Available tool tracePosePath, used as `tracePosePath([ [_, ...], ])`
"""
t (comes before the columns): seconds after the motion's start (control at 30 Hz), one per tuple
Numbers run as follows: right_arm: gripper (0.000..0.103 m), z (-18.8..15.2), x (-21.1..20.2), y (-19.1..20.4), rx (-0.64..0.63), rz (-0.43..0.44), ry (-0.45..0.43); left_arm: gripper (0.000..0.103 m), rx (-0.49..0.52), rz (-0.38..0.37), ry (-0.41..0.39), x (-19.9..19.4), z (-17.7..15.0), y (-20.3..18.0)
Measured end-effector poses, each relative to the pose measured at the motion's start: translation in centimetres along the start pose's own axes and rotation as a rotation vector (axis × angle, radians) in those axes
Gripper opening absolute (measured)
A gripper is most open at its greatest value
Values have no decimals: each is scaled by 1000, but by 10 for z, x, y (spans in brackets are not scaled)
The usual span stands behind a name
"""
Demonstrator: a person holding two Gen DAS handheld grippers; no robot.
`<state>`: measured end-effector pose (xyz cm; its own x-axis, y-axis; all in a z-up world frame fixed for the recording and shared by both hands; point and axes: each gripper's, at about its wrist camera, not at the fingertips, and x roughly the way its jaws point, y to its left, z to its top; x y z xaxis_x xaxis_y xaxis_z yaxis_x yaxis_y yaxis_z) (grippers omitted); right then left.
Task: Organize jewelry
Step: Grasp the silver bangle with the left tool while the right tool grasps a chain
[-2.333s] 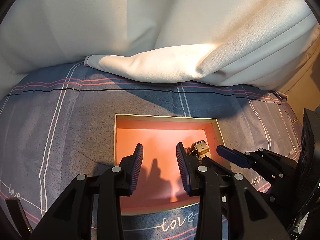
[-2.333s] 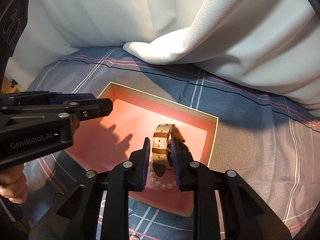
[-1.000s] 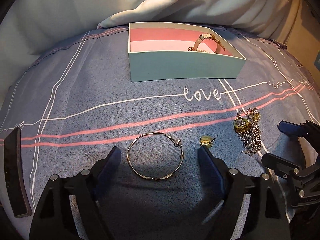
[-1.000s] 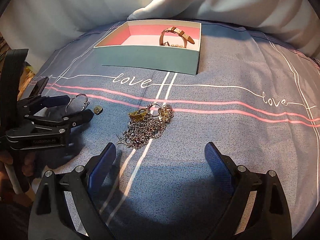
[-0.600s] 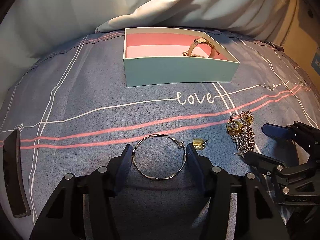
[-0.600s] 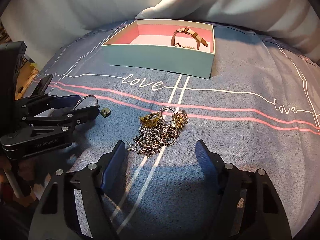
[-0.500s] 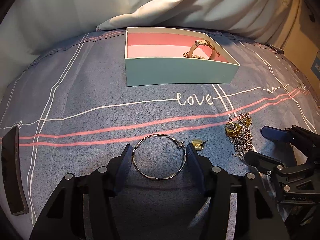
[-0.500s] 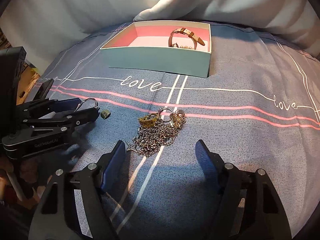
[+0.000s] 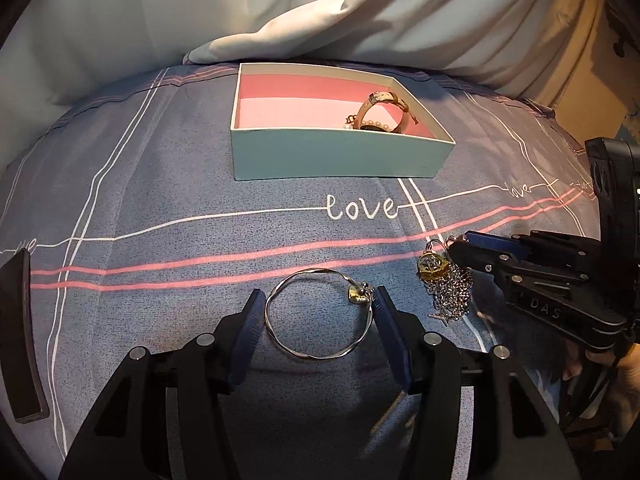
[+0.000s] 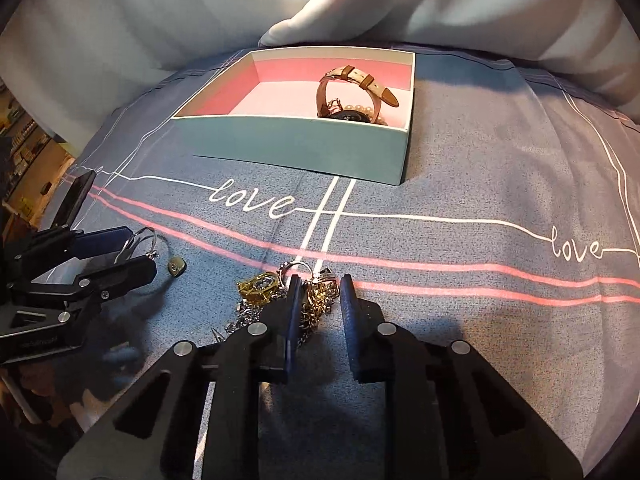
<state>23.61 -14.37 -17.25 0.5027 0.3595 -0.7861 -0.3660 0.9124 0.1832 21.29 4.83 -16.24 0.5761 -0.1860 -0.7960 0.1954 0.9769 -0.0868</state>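
Note:
A teal box (image 9: 340,156) with a pink inside sits on the blue bedspread; a tan-strapped watch (image 9: 386,110) and pearls lie in its right part. My left gripper (image 9: 320,310) brackets a silver bangle (image 9: 320,316) on the cloth, fingers touching its two sides. A small gold charm (image 9: 357,295) lies at the bangle's right rim. My right gripper (image 10: 320,294) has narrowed around a tangle of chains and rings (image 10: 316,300) near a gold ring (image 10: 258,286). The box also shows in the right wrist view (image 10: 296,148).
A white duvet (image 9: 320,20) is heaped behind the box. The bedspread carries white "love" lettering (image 9: 362,208) and pink stripes. A dark slab (image 9: 20,332) lies at the far left. A room edge with shelves shows at the left of the right wrist view (image 10: 24,152).
Both grippers left the box and came down to the loose jewelry. The left fingers closed in onto the bangle; the right fingers narrowed around the chain pile.

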Motion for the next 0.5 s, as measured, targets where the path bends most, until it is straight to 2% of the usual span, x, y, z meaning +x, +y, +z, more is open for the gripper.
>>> tracePosePath([
  [0.3, 15, -4, -16, 10, -50, -12, -30, 54, -4, -13, -11, -4, 5, -2],
  [0.5, 16, -8, -12, 6, -34, 2, -5, 54, 12, -21, -12, -5, 4, -8],
])
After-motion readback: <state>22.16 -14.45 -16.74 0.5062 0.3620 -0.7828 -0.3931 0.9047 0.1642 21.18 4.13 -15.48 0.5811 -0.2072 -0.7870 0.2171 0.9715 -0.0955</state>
